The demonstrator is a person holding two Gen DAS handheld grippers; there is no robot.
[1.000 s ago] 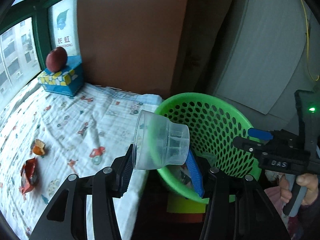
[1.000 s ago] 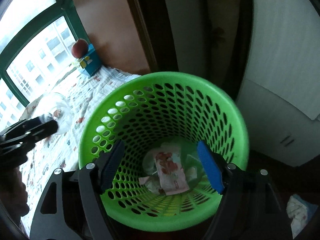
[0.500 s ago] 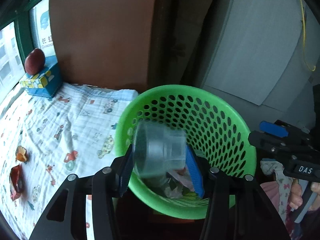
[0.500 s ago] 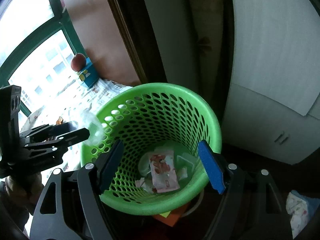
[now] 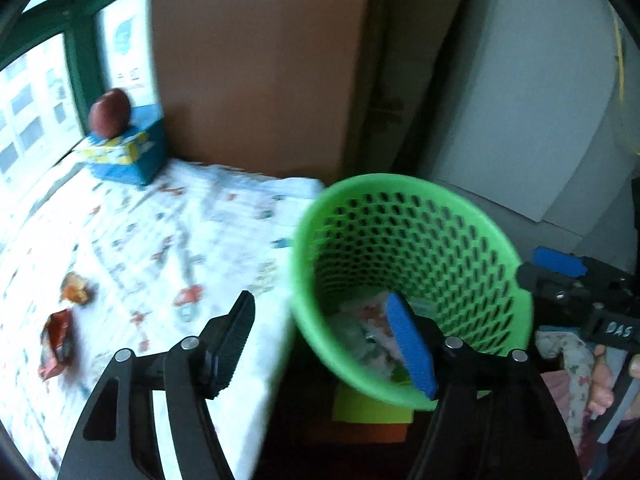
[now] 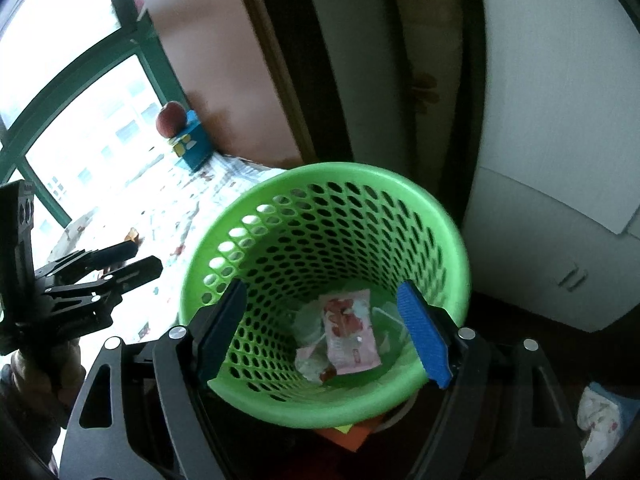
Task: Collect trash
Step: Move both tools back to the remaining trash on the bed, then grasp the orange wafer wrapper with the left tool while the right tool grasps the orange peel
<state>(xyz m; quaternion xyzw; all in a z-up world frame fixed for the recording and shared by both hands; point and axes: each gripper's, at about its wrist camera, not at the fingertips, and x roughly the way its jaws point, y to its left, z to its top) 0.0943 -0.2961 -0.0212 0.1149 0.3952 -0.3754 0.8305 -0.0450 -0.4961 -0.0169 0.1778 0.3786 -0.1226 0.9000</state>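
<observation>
A green perforated basket (image 5: 404, 192) stands beside the cloth-covered table (image 5: 208, 216); it also shows in the right wrist view (image 6: 448, 236). Inside lie a pink wrapper (image 6: 350, 330) and a clear plastic cup (image 5: 354, 336). My left gripper (image 5: 324, 340) is open and empty at the basket's near rim. My right gripper (image 6: 324, 336) is open and empty above the basket's mouth. A red wrapper (image 5: 56, 338) and an orange scrap (image 5: 76, 288) lie on the table at the left.
A blue tissue box (image 5: 128, 152) with a red apple (image 5: 110, 112) on top stands at the table's far end by the window. A white cabinet (image 6: 560, 184) stands behind the basket. Patterned cloth (image 6: 604, 420) lies on the floor at right.
My left gripper opened and let go of the clear cup, which now lies in the basket. The left gripper swung back toward the table. The right gripper lifted a little.
</observation>
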